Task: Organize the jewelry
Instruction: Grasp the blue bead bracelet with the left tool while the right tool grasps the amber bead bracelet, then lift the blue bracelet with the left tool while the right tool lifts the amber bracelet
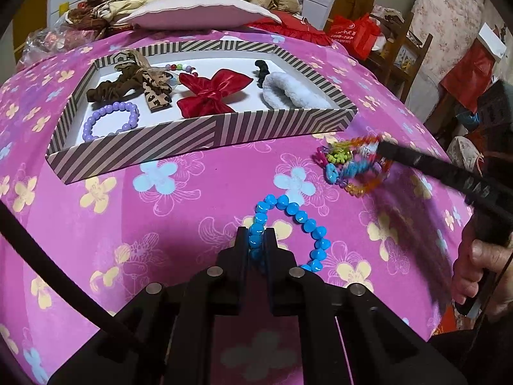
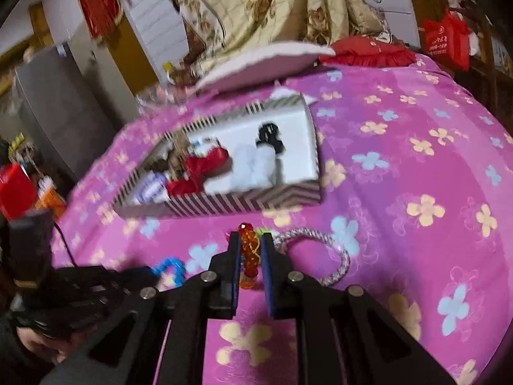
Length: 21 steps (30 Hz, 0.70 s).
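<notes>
Left gripper (image 1: 256,240) clamps blue bracelet (image 1: 290,232); right gripper (image 2: 250,250) clamps orange bracelet (image 2: 249,256); striped tray (image 1: 198,138) holds red bow (image 1: 210,94).

Pink floral bedspread (image 1: 179,224), striped tray (image 1: 198,138), silver rope ring (image 2: 343,256), white pillow (image 1: 195,12)

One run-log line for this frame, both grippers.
left gripper: shut on blue bead bracelet | right gripper: shut on orange bead bracelet | striped tray: partly filled

Pink floral bedspread (image 1: 179,211), floral quilt (image 2: 272,9), wooden chair (image 1: 407,51).
</notes>
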Motion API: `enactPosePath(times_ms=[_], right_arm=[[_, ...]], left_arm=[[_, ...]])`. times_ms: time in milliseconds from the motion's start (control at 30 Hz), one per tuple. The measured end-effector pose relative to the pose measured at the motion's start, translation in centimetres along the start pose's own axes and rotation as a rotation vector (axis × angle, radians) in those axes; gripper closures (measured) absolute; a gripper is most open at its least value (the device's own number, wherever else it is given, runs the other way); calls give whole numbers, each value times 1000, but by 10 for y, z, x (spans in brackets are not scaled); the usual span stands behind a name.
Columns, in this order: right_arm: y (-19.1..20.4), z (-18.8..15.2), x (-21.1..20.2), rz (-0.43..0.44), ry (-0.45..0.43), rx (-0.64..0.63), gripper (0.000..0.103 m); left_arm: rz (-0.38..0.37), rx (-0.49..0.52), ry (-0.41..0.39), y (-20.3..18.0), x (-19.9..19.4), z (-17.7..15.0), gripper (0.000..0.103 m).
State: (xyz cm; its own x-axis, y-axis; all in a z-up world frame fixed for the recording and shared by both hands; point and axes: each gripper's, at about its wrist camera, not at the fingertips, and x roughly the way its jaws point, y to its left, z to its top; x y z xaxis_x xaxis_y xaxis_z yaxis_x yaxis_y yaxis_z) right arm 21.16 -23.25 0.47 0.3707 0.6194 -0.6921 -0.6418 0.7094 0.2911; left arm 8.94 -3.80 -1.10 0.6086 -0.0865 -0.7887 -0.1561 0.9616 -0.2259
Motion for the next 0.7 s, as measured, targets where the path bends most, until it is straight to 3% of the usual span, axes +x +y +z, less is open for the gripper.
enactPosePath(times_ms=[133, 433, 700], right_arm=[[6, -6, 11, -78, 56, -74, 91], [28, -2, 14, -165, 24, -222, 89], [34, 3, 31, -136, 54, -248, 85]], left_arm=[[-2, -6, 0, 0, 0, 0, 103], [-1, -6, 0, 0, 0, 0, 103], [-1, -7, 0, -1, 0, 0, 103]])
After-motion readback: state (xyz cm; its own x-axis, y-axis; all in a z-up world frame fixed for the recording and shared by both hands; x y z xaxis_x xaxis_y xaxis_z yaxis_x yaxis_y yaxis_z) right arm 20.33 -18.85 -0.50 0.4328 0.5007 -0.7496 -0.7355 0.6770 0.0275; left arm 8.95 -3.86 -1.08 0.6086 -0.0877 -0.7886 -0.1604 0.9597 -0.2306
